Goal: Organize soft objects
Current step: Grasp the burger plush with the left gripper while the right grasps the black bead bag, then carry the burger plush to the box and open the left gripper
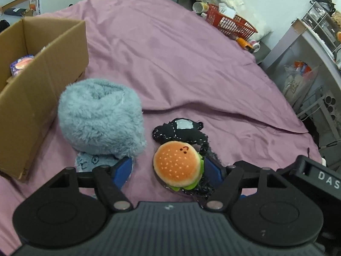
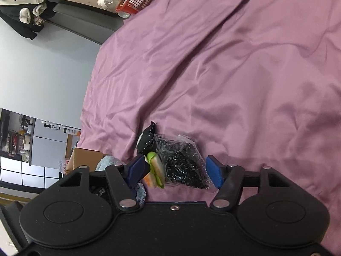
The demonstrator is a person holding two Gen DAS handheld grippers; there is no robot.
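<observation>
A plush burger [image 1: 178,165] lies on the purple sheet between the pads of my open left gripper [image 1: 168,169]. Under it sits a black sparkly item in clear wrap [image 1: 200,186], and behind it a black stitched plush [image 1: 181,131]. A fluffy grey-blue plush [image 1: 101,117] rests to the left, touching the left pad. In the right wrist view my open right gripper [image 2: 177,171] straddles the burger [image 2: 155,171] and the wrapped black item [image 2: 183,166] from the side; the black plush [image 2: 147,138] lies beyond. Neither gripper presses on anything.
An open cardboard box [image 1: 32,98] stands at the left with a small package [image 1: 20,64] inside. A red basket [image 1: 232,23] with clutter sits at the far edge of the bed. Shelving [image 1: 315,49] stands to the right. The purple sheet [image 2: 234,64] stretches ahead.
</observation>
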